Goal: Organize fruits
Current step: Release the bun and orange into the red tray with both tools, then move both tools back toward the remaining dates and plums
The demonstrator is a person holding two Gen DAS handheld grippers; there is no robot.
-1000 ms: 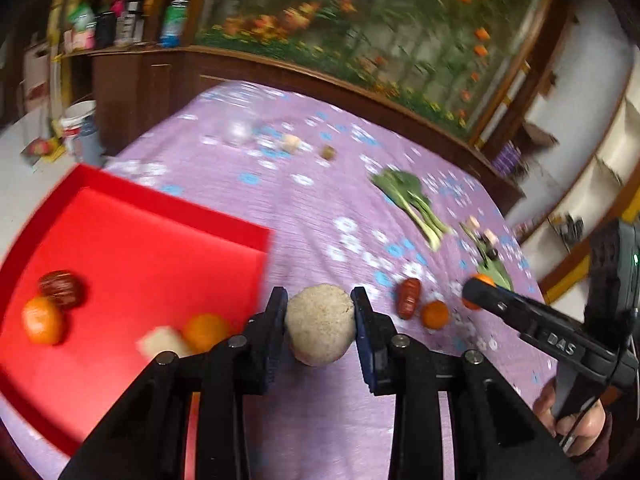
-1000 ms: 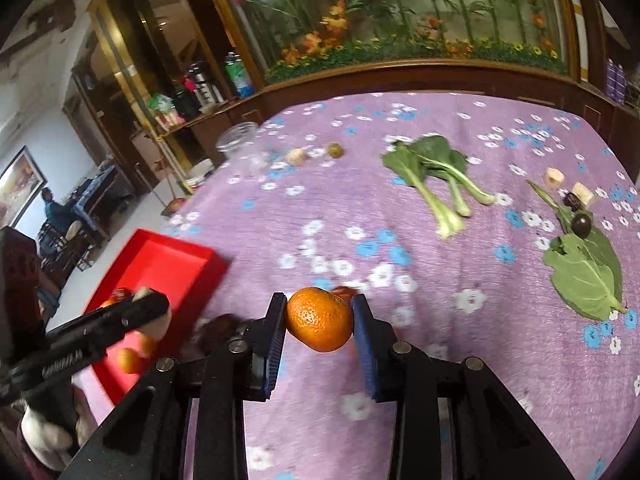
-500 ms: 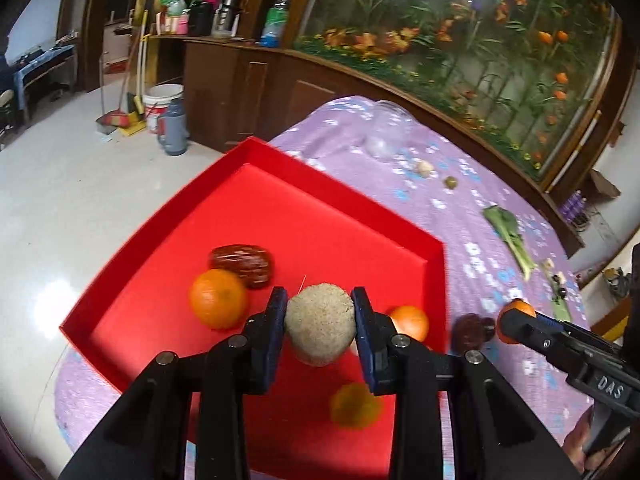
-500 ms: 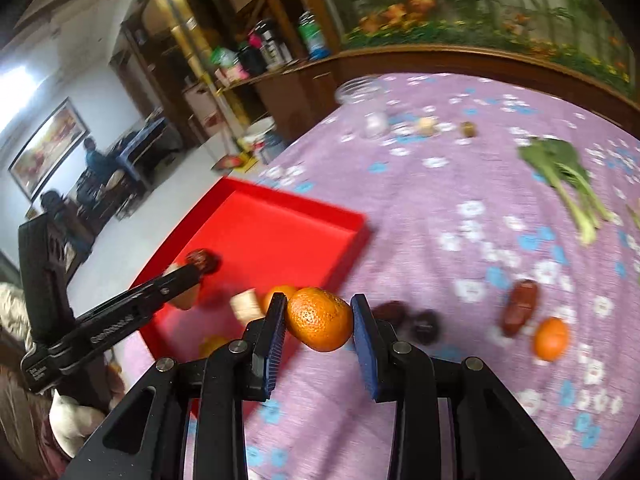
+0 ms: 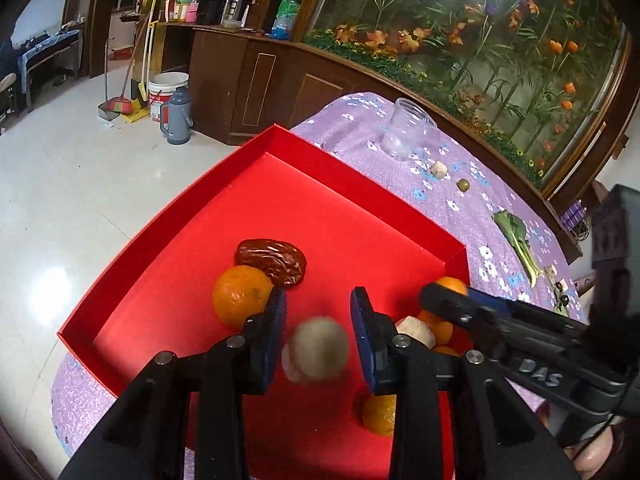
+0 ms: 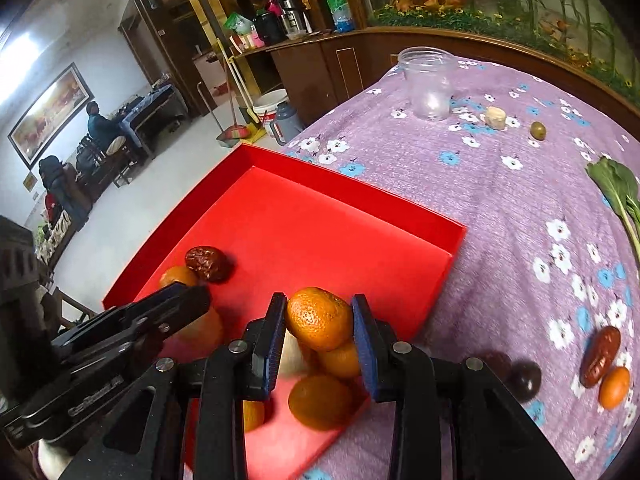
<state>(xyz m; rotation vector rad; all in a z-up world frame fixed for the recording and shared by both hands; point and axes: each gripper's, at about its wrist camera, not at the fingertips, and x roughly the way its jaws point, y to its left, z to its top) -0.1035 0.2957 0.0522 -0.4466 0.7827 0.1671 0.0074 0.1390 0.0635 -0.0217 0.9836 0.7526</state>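
Item: left gripper (image 5: 318,316), over the red tray (image 5: 168,216); fingers now parted, the pale round fruit (image 5: 315,350) blurred and clear of both pads, judged to be dropping into the tray; half a second ago the same fruit sat clamped between them; this fruit counts as delivered once it settles. Item: right gripper (image 6: 320,320), closed on a mandarin (image 6: 319,318), hanging above the tray's near corner over two loose mandarins (image 6: 320,402) and a pale piece; a second ago it carried the mandarin over bare cloth, so it has travelled to the tray; release judged next. Already in tray: red date (image 5: 270,260) touching an orange mandarin (image 5: 242,296). Left on the purple tablecloth (image 6: 500,208): a red date (image 6: 600,356) just beside a small orange fruit (image 6: 614,387), two dark round fruits (image 6: 524,376) near the tray; greens (image 6: 616,188), clear cup (image 6: 430,84), both well apart from the tray.
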